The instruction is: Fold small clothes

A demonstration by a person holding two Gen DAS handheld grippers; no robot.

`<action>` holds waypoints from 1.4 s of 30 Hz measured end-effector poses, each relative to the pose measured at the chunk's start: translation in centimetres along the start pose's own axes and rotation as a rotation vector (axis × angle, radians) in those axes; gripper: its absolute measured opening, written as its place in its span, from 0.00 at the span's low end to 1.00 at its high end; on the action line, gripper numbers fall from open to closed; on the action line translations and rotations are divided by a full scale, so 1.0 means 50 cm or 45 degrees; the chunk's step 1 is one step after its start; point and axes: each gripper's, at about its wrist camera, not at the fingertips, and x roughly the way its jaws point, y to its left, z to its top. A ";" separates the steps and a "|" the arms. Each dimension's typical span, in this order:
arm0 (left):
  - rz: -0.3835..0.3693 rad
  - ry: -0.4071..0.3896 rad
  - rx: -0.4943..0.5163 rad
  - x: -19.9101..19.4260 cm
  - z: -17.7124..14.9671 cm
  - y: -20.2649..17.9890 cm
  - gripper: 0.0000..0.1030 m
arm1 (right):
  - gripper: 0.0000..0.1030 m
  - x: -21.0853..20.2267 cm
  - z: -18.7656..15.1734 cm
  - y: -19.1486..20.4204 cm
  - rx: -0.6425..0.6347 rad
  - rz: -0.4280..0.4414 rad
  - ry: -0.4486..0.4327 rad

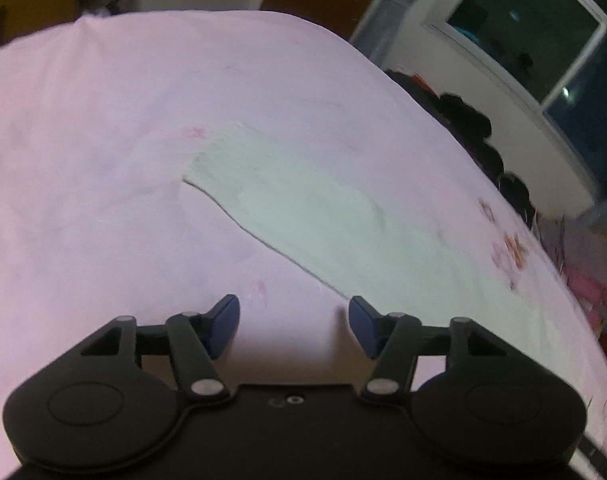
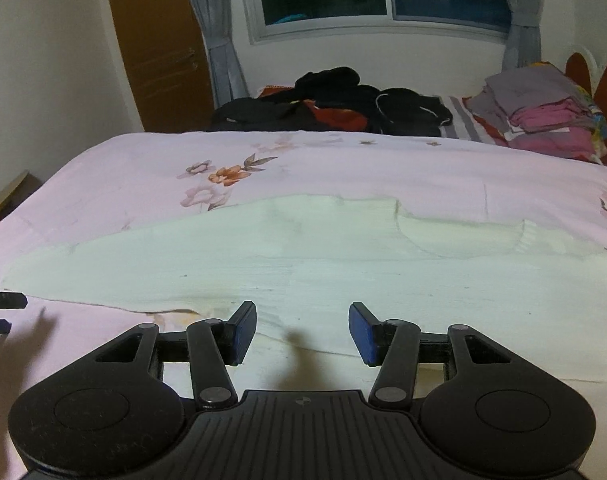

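Black two-finger right gripper (image 2: 302, 330) with blue pads fills the foreground, jaws spread and empty, poised just above the near hem of a pale cream knitted garment (image 2: 303, 264). That garment lies flat, lengthwise across a pink floral bedsheet (image 2: 383, 160). Beside the garment's left end, the left gripper (image 1: 294, 326) hangs likewise spread, holding nothing, over bare sheet near the garment's edge. Beyond the garment, at the far side of the bed, lie a dark clothes heap (image 2: 335, 96) and a stack of folded pink and grey clothes (image 2: 543, 112). Risks, as judged: pads closing low may pinch sheet together with knit; uneven grips at the two ends would skew the fold; loose knit may slip or stretch when lifted.
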 end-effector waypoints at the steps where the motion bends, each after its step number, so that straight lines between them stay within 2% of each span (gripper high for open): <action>1: -0.012 -0.010 -0.020 0.008 0.008 0.005 0.56 | 0.50 0.004 0.000 0.002 0.003 -0.007 0.003; 8: -0.024 -0.048 -0.038 0.049 0.041 -0.008 0.54 | 0.50 0.046 0.003 -0.007 0.040 -0.065 0.030; 11: -0.018 -0.073 -0.055 0.062 0.046 -0.006 0.36 | 0.50 0.071 0.000 -0.010 0.054 -0.095 0.053; 13: -0.019 -0.082 -0.072 0.070 0.050 -0.002 0.13 | 0.50 0.102 -0.007 -0.011 0.049 -0.103 0.129; 15: -0.033 -0.088 -0.087 0.075 0.049 0.000 0.04 | 0.50 0.107 -0.011 -0.009 0.031 -0.110 0.122; 20: -0.055 -0.167 -0.031 0.054 0.046 -0.021 0.03 | 0.50 0.086 -0.004 -0.030 0.106 -0.073 0.089; 23: -0.098 -0.240 0.081 0.017 0.041 -0.067 0.03 | 0.50 0.063 0.000 -0.036 0.125 -0.071 0.056; 29: -0.326 -0.295 0.356 -0.060 0.007 -0.239 0.03 | 0.50 0.005 0.010 -0.063 0.155 -0.081 0.003; 32: -0.472 -0.253 0.508 -0.081 -0.041 -0.349 0.03 | 0.50 -0.035 0.007 -0.097 0.188 -0.105 -0.028; 37: -0.676 -0.134 0.757 -0.080 -0.177 -0.528 0.03 | 0.50 -0.104 -0.009 -0.178 0.250 -0.186 -0.063; 41: -0.770 0.055 0.889 -0.040 -0.297 -0.618 0.04 | 0.50 -0.149 -0.034 -0.244 0.302 -0.266 -0.063; 42: -0.768 0.101 0.930 -0.025 -0.325 -0.634 0.11 | 0.50 -0.156 -0.039 -0.259 0.313 -0.278 -0.058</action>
